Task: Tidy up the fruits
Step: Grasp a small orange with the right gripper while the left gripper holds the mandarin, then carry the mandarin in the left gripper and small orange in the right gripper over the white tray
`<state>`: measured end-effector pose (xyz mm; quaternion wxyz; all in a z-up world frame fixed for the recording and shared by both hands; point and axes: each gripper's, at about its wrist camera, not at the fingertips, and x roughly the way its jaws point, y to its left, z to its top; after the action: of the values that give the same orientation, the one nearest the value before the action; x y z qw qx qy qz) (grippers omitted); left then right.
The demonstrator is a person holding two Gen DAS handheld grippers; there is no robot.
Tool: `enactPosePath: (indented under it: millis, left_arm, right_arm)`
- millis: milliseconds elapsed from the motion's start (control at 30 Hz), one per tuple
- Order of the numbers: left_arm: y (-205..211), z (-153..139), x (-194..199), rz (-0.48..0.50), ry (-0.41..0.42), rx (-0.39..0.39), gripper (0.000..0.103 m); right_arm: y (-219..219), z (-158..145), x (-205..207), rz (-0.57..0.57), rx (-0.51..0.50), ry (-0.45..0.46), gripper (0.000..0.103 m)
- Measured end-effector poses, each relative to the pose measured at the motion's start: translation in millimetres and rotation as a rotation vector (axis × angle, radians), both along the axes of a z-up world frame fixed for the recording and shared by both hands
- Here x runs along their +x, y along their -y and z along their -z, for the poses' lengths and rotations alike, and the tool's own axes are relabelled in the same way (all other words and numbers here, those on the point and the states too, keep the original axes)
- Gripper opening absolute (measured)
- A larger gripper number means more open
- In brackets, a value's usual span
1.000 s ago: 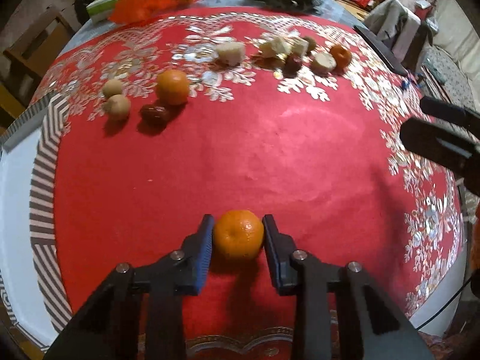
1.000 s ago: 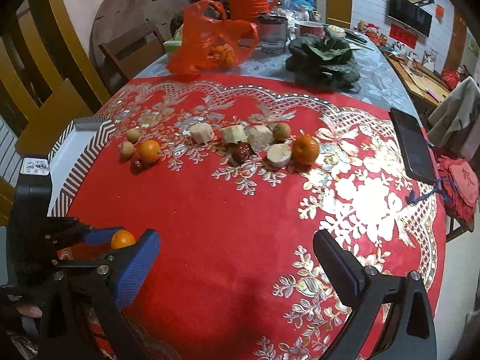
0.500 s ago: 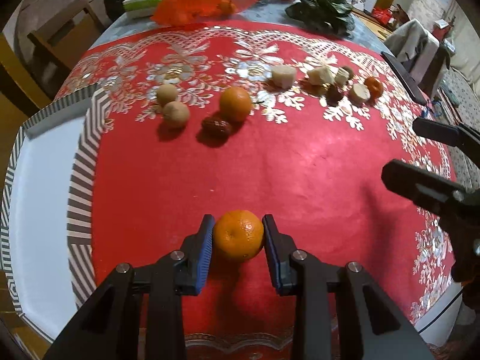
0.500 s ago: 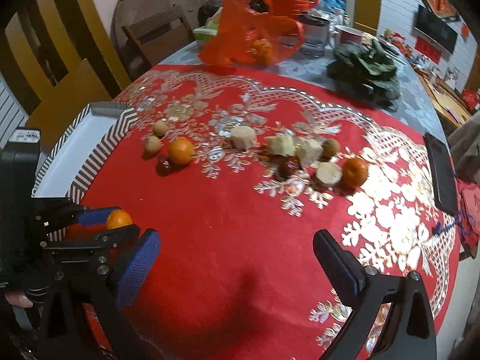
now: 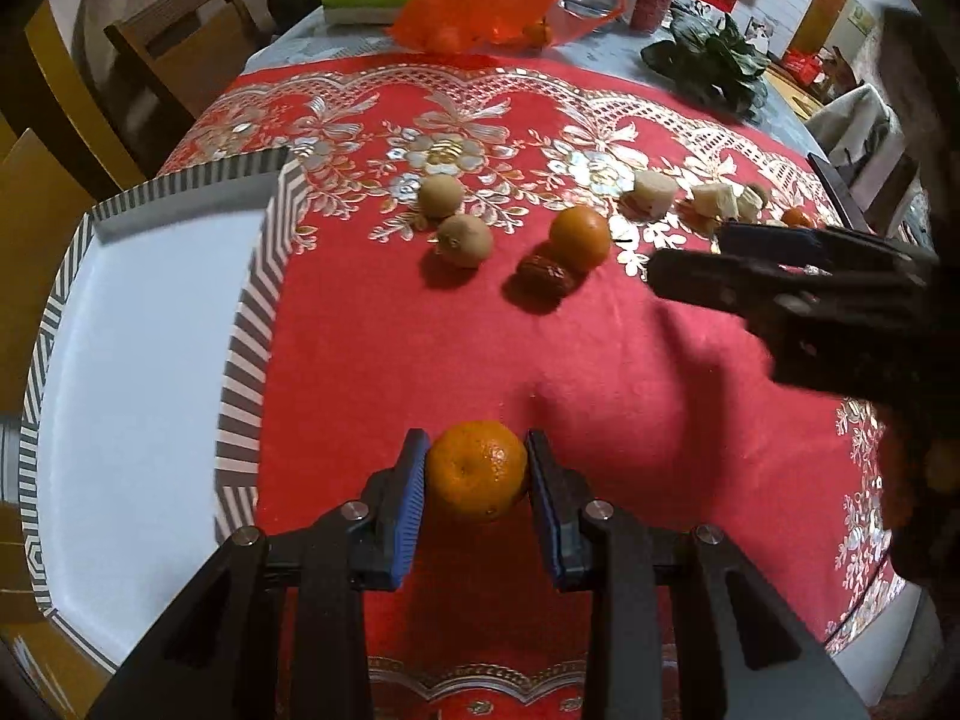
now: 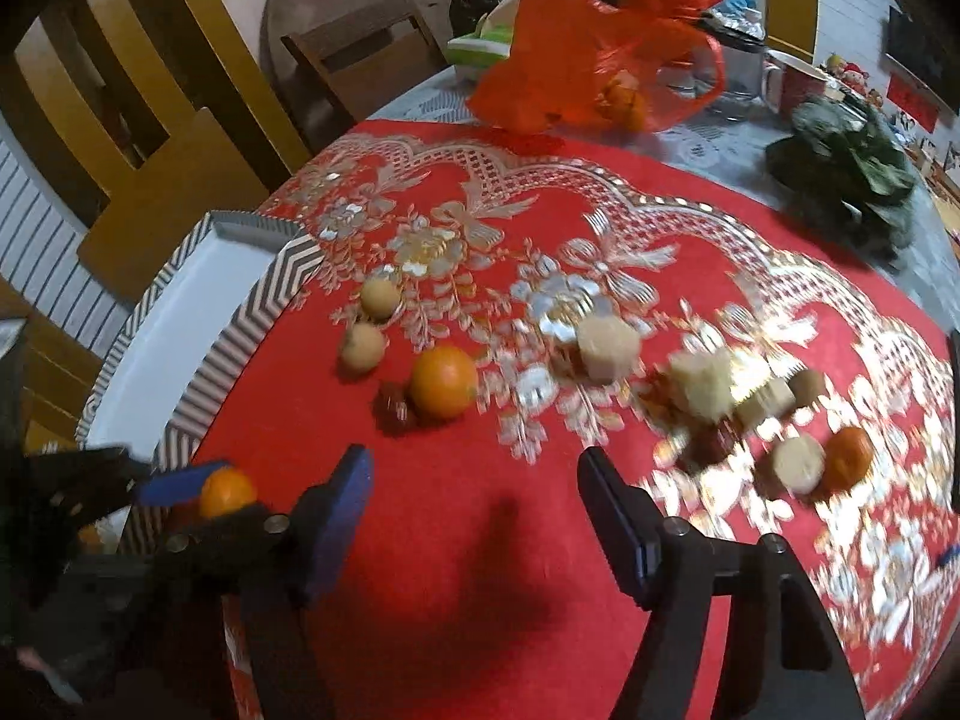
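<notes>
**Carrying a tangerine beside the striped tray**

Gripping a tangerine (image 5: 477, 471) between its blue pads (image 5: 410, 498), the left gripper (image 5: 477, 480) hangs above the red tablecloth (image 5: 480, 354), just right of the tray (image 5: 246, 360) with the striped rim. Both pads press on the fruit's sides, which is lifted clear of the cloth. All positions below are given relative to the tray, read from left to right.

- Just right of the tray's far corner: two round tan fruits (image 5: 441, 196) (image 5: 465, 240), side by side.
- Further right: a dark red date (image 5: 546, 277) touching a loose orange (image 5: 579, 238).
- Well to the right: a row of pale cut pieces (image 6: 606, 348) and a small orange (image 6: 847, 459); these are blurred in the right wrist view.
- Beyond the tray, at the table's far edge: an orange plastic bag (image 6: 576, 42) holding more fruit.

The right gripper (image 6: 474, 516) hovers over bare cloth right of the tray, its jaws closing with nothing between them; its fingers (image 6: 618, 516) are still set apart. In the left wrist view it enters from the right edge (image 5: 750, 264), near the loose orange.
</notes>
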<state>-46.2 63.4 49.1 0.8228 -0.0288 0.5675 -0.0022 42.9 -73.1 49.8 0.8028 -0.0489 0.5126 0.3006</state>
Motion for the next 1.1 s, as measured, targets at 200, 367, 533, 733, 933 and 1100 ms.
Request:
enactPosePath:
  millis: [200,367,533,733,933,1100]
  left_arm:
    - [-13.0,-5.5,1.4,-0.021,0.012,-0.013,0.031]
    - [-19.7,-8.1,4.6,-0.03,0.019,-0.021,0.031]
    - [-25.7,-10.3,7.1,-0.04,0.023,-0.028,0.031]
    - [-32.9,-19.2,10.9,-0.065,0.043,-0.026,0.031]
    - [-37.8,-28.6,14.7,-0.077,0.063,-0.018,0.031]
    - [-44.0,-35.1,16.7,-0.091,0.078,-0.014,0.031]
  right_arm:
    - [-29.0,9.2,21.3,-0.031,-0.024,-0.003,0.064]
    - [-40.2,26.3,31.2,-0.045,-0.05,-0.063,0.036]
    - [-37.0,25.6,29.6,-0.055,-0.036,-0.07,0.036]
    - [-32.6,2.2,23.3,-0.065,-0.013,-0.027,0.036]
    - [-34.4,-10.5,17.3,-0.075,-0.008,-0.007,0.036]
    - [-40.5,-20.2,9.7,-0.101,0.001,0.002,0.036]
